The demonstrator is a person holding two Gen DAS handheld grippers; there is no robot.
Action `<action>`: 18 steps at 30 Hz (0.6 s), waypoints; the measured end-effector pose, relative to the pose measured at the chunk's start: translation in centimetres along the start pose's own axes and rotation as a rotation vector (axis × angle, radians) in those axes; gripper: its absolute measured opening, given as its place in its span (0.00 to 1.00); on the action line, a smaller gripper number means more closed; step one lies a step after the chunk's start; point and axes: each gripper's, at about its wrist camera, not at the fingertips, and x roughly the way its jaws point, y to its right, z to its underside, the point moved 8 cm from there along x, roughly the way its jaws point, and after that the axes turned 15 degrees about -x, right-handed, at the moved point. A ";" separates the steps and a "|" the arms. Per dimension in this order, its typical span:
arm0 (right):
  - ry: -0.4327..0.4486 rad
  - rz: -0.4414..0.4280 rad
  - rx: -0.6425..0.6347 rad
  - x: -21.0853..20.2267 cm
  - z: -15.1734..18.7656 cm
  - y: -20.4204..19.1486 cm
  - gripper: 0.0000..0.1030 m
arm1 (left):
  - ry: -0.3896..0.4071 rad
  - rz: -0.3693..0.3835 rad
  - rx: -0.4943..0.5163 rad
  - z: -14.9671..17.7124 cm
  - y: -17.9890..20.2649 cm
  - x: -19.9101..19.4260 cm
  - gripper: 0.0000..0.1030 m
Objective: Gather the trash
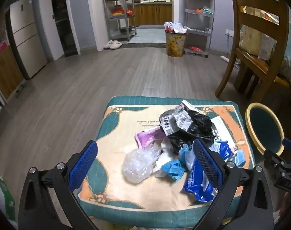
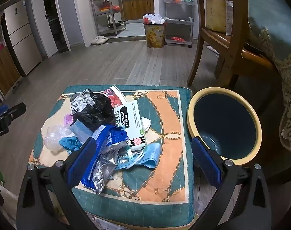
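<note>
Two grippers hover over the seat cushion (image 2: 164, 115), both tilted down and both spread wide with nothing between the pads. The left gripper (image 1: 148, 164) is aimed straight at the heap of rubbish: the clear plastic wad (image 1: 136, 165) sits right between its fingers and a little ahead, with the crumpled blue glove (image 1: 173, 167) beside it. The right gripper (image 2: 143, 161) looks down on the near edge of the same heap, where the blue foil wrapper (image 2: 105, 153) lies by its left finger, its long side running away from the tool toward the white medicine box (image 2: 131, 123). A blue face mask (image 2: 151, 156) trails out flat across the middle of the gap. The round bin (image 2: 225, 126) stands just beside the cushion on the right, so the right hand is the nearer one for dropping things in, I'd say, while the left is better lined up for the plastic wad. The black bag (image 1: 191, 126) with labels on it is piled at the far side, burying whatever is under it. The pink wrapper (image 1: 149, 137) is half covered, and the bottom of the bin is too dark to make out. A second, full bin (image 1: 175, 38) stands across the room.
</note>
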 end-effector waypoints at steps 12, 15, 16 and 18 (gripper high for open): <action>-0.006 -0.001 0.010 0.1 -0.1 0.1 0.95 | -0.010 -0.016 0.005 0.3 -0.4 0.7 0.96; -0.009 0.000 0.013 0.1 0.0 0.1 0.95 | -0.009 -0.015 0.006 0.3 -0.4 0.8 0.96; -0.011 -0.001 0.015 0.1 0.0 0.1 0.95 | -0.008 -0.016 0.008 0.3 -0.4 0.8 0.96; -0.014 -0.005 0.017 0.2 0.0 0.1 0.95 | -0.010 -0.017 0.005 0.3 -0.4 0.8 0.96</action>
